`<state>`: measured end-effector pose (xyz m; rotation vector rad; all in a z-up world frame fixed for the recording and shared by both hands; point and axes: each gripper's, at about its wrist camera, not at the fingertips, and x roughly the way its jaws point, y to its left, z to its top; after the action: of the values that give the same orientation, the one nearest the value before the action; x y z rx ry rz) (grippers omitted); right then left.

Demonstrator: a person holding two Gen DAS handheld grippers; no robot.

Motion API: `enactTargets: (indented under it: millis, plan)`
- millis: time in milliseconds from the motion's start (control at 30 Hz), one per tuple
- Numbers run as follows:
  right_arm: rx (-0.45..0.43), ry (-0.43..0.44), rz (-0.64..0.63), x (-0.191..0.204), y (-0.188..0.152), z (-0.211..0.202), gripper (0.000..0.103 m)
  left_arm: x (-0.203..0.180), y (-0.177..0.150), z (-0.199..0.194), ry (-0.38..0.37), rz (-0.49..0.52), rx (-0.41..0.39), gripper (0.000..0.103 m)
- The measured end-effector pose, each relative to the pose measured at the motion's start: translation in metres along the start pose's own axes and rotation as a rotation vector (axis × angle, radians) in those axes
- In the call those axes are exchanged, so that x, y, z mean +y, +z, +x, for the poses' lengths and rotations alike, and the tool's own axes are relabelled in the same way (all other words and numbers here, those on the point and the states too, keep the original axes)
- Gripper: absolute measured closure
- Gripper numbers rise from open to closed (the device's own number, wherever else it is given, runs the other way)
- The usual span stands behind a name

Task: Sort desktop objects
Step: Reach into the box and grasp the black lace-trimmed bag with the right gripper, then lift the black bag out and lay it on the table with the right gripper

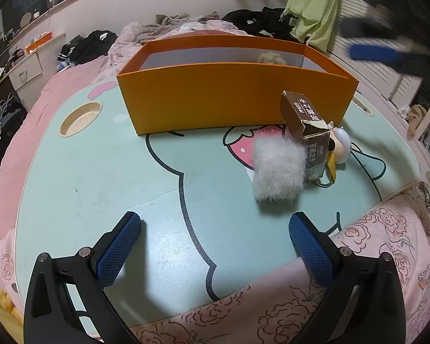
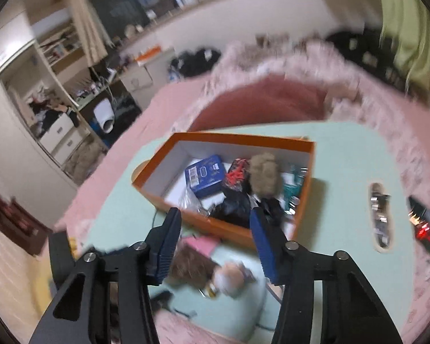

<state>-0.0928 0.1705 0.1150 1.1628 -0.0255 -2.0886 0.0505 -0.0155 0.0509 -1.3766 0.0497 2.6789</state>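
While the left gripper (image 1: pixel 215 246) hovers low over the mint-green table (image 1: pixel 100 172), its 2 blue pads stand wide apart with nothing between them. Ahead of it, toward the right, a white fluffy item (image 1: pixel 278 169) lies on the table, touching a tilted brown carton (image 1: pixel 304 126). A small white figurine (image 1: pixel 342 146) sits just right of the carton. The orange box (image 1: pixel 238 100) stands at the far side. In the blurred right wrist view, the right gripper (image 2: pixel 215 243) is raised above the near wall of the box (image 2: pixel 232 229), jaws partly apart and gripping nothing. Inside the box lie a blue packet (image 2: pixel 205 176), a tan fluffy item (image 2: pixel 263 177) and dark clutter.
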Motion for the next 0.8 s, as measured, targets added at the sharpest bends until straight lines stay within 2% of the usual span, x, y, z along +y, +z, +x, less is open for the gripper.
enactTargets:
  millis: [33,133,200,267,300,333,367,433,533,633,800]
  plan:
    - [0.056,-0.019,0.021,-0.002,0.011,0.016,0.054,0.0,0.0,0.0,0.0,0.0,0.0,0.0]
    - [0.153,-0.062,0.05,-0.004,0.022,0.048,0.054,0.0,0.0,-0.001,0.0,-0.001,-0.001,0.0]
    - [0.203,-0.098,0.057,-0.009,0.024,0.064,0.054,0.001,0.0,-0.002,0.0,-0.001,-0.003,0.0]
    - [0.212,-0.181,0.006,-0.01,0.021,0.073,0.055,0.001,0.0,-0.003,0.003,0.0,-0.004,0.0]
    - [0.224,-0.236,-0.029,-0.006,0.02,0.078,0.058,0.002,0.0,-0.003,0.002,-0.001,-0.004,0.0]
    - [0.225,-0.256,-0.04,-0.005,0.018,0.08,0.065,0.001,0.0,-0.004,0.002,0.0,-0.005,0.0]
    - [0.218,-0.268,-0.045,-0.005,0.019,0.079,0.08,0.001,0.001,-0.004,0.002,0.0,-0.004,0.0]
    - [0.218,-0.248,-0.041,-0.008,0.019,0.077,0.084,0.002,0.001,-0.005,0.002,0.0,-0.005,0.0]
    - [0.154,-0.19,-0.009,-0.015,0.015,0.062,0.092,0.003,0.001,-0.006,0.002,0.0,-0.006,0.0]
    - [0.045,-0.126,-0.011,-0.01,0.016,0.039,0.093,0.003,0.001,-0.007,0.002,0.0,-0.007,0.0]
    - [-0.137,-0.059,-0.011,-0.001,0.012,-0.027,0.093,0.003,0.002,-0.008,0.002,0.0,-0.008,0.0]
